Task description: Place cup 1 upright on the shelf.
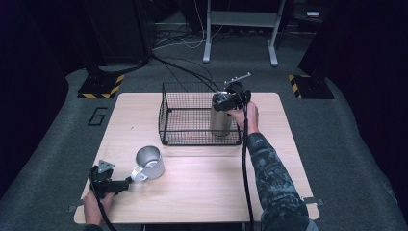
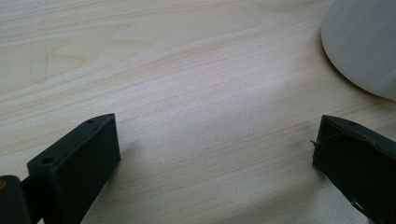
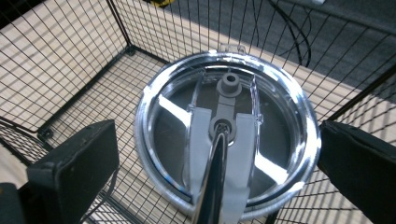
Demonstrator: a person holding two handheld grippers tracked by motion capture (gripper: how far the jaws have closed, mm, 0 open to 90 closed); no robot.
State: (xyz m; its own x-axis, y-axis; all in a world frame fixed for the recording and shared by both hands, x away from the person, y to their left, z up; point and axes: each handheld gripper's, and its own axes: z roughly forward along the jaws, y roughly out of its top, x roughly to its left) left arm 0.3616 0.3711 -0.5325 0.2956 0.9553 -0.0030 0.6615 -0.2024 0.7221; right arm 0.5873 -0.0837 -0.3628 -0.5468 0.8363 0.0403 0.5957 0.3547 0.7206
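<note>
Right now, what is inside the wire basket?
A steel tumbler stands upright in the wire basket, clear lid on, with the right gripper over it. The lid hides its contents.

From the high view I see a lit table [image 1: 192, 192] in a dark room, the corners of the frame falling to near black. A brighter band crosses the table just in front of the wire basket [image 1: 199, 115], whose mesh throws striped shadows inside. In the left gripper view the wood grain is soft and the mug [image 2: 364, 42] is blurred and washed out. In the right gripper view, glare streaks cross the clear lid [image 3: 226, 135].
</note>
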